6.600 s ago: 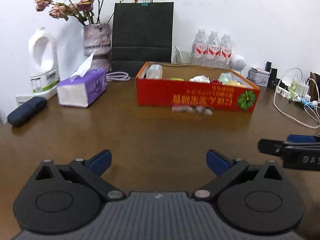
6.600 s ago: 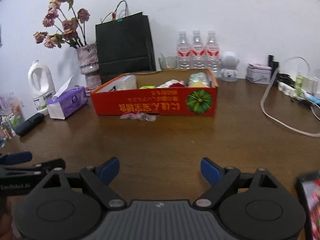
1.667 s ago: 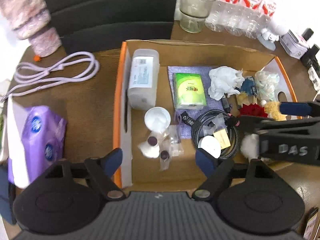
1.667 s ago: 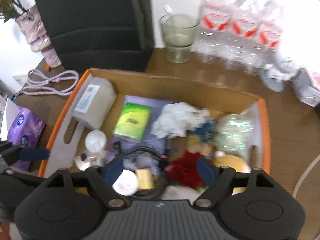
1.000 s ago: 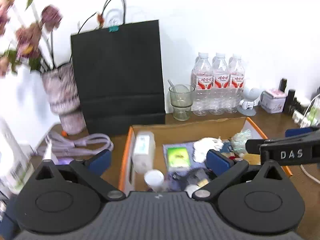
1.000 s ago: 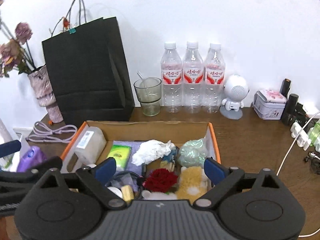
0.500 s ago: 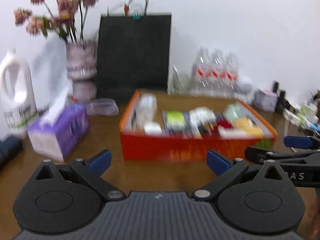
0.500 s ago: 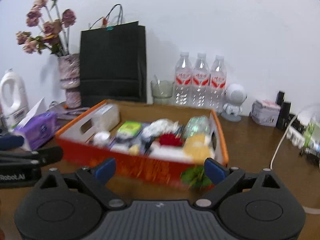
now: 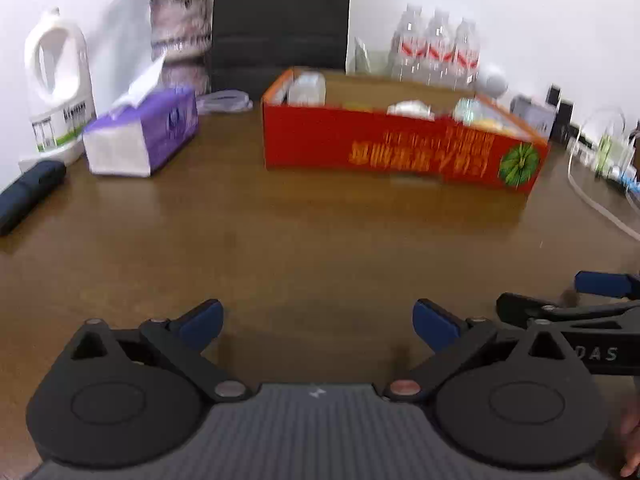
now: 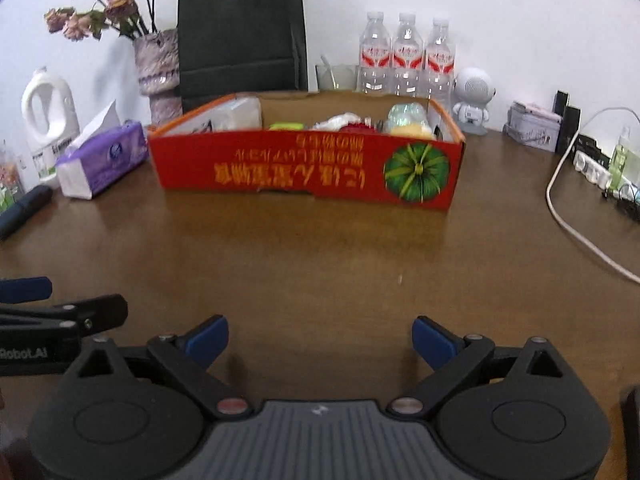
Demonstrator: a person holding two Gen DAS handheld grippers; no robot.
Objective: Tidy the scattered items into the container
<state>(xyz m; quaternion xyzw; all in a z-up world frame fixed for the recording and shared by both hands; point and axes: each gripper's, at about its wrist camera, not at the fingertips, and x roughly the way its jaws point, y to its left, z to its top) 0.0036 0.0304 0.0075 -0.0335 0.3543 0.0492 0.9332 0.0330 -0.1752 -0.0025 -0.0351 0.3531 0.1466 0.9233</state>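
A red cardboard box with a green pumpkin print stands at the far middle of the brown table; it also shows in the right wrist view. Several items lie inside it: a white container, a green packet, crumpled white tissue, a pale green bundle. My left gripper is open and empty, low over the bare table well in front of the box. My right gripper is open and empty, also low and in front of the box. Each gripper shows at the edge of the other's view.
A purple tissue pack, white jug, dark case, vase and black paper bag stand left and behind the box. Three water bottles, a white robot figure and cables are right.
Both grippers have pulled back from above the box and dropped low over the table in front of it. A clear packet seen in front of the box earlier now lies inside it.
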